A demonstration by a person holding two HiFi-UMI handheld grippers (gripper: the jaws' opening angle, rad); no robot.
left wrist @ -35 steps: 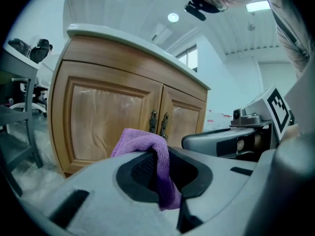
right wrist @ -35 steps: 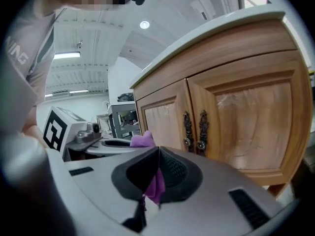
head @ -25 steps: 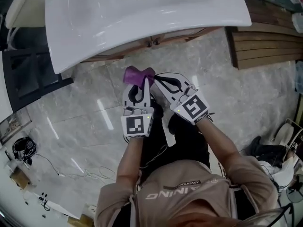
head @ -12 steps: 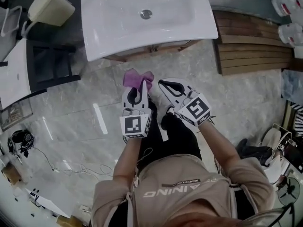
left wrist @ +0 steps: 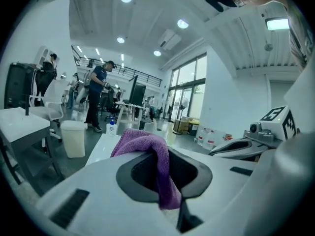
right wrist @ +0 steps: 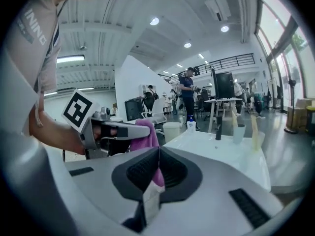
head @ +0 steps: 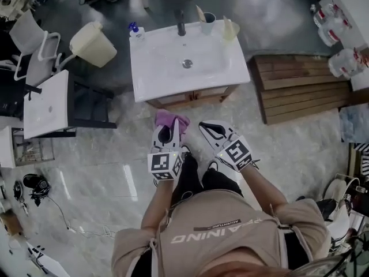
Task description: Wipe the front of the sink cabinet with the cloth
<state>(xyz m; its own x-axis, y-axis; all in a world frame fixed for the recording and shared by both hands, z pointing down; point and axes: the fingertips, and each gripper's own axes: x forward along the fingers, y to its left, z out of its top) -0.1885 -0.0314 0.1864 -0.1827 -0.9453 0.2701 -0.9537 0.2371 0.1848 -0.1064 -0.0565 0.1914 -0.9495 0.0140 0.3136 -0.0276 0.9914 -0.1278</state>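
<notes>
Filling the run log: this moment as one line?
left gripper: shut on purple cloth | right gripper: shut, empty | sink cabinet: not touched

Both arms reach forward side by side; the left gripper clamps the purple cloth, while the right gripper has its jaws together.

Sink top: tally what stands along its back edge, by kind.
Bottle: 1
Faucet: 1
Cups: 2
Total: 4
</notes>
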